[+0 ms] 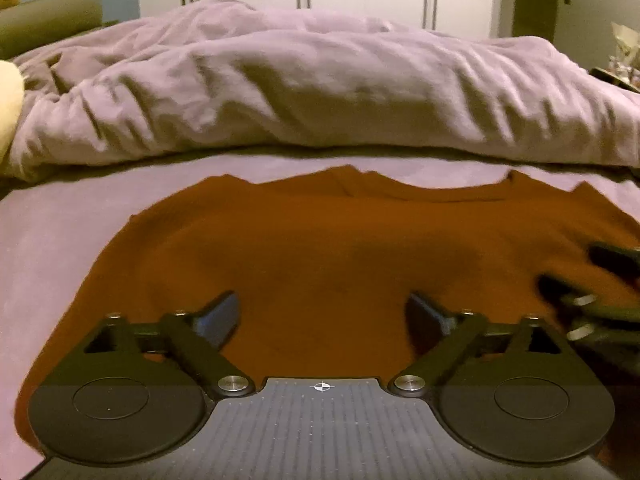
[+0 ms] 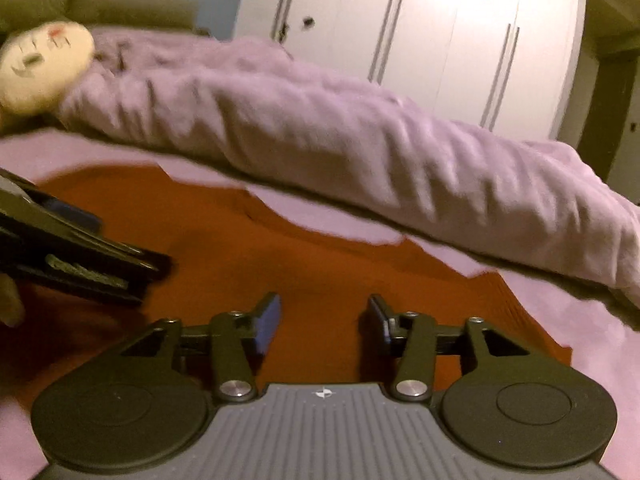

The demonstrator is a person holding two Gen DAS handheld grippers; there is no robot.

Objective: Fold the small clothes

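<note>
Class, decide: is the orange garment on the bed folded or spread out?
Mostly spread: the orange garment lies flat across the bed sheet, outline wide; its far edge looks slightly turned over.

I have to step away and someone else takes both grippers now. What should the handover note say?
Left gripper: open, empty, over the middle of the orange shirt.
Right gripper: open, empty, over the shirt's right part.
Shirt: spread on the lilac sheet, in front of the rumpled duvet.
Done: the shirt is laid out; some edges may already be turned in, hard to tell.
Left: grip an edge and fold.
</note>
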